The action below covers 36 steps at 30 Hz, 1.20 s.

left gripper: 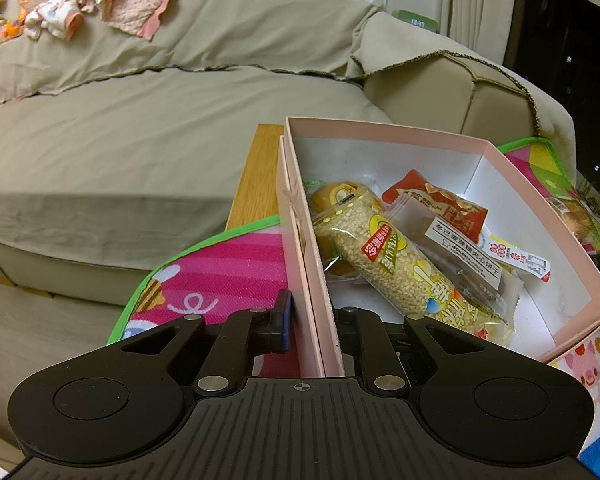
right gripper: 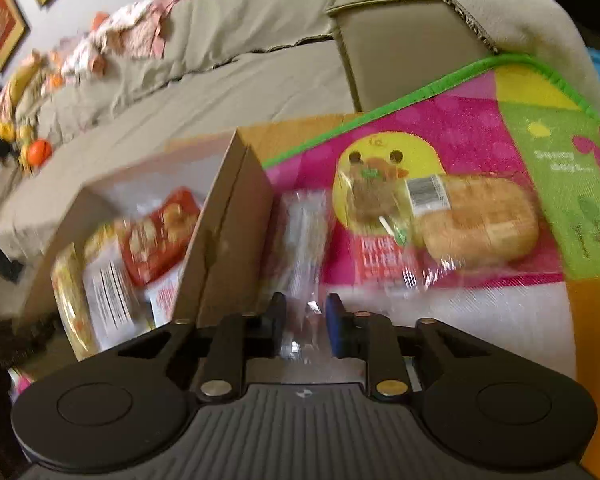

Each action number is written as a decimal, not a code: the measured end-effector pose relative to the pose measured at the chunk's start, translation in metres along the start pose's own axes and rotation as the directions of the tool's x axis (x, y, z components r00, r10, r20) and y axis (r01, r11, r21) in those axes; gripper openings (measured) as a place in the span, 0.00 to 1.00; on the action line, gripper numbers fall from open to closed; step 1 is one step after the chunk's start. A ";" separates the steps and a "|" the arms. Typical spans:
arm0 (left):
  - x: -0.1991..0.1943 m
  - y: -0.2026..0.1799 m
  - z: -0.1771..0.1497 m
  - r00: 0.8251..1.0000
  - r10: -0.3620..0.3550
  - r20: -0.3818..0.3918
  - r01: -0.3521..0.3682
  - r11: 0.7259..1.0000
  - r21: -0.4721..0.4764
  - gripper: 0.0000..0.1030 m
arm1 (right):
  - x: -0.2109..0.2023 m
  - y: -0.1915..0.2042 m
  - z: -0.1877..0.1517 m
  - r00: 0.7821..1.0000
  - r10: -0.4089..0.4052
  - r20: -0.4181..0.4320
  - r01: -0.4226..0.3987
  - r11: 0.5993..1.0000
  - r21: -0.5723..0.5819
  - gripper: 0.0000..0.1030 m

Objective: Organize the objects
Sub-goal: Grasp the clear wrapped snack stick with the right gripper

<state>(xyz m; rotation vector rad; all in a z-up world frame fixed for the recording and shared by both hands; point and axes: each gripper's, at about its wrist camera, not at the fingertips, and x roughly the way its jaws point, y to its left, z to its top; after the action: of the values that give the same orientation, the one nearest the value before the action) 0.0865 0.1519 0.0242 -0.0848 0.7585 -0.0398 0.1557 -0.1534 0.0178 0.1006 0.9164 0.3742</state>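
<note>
Right gripper (right gripper: 306,322) clamped on clear snack packet (right gripper: 304,236); left gripper (left gripper: 310,320) pinching pink box (left gripper: 300,248) wall. Box should be steadied, packet lifted over rim.

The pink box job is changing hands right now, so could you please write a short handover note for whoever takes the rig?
Left gripper: clamped on the near wall of the pink box, steadying it.
Right gripper: closed on a clear-wrapped snack packet, just outside the box on the play mat; the view is blurred.
Done: the sesame bar, red packet and white-labelled biscuit pack lie in the box.
Left: probably put the held packet in, then the wrapped bread and the red-labelled packet beside it.
</note>
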 end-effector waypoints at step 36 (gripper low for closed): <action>0.002 -0.003 -0.002 1.000 0.005 -0.003 -0.005 1.000 0.000 0.14 | 0.005 -0.029 0.014 0.985 0.162 0.066 -0.173 0.956 0.236 0.06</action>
<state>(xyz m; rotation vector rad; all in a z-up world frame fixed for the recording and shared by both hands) 0.0860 0.1484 0.0216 -0.0828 0.7617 -0.0353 0.1772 -0.1774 0.0161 0.4114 0.9073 0.4144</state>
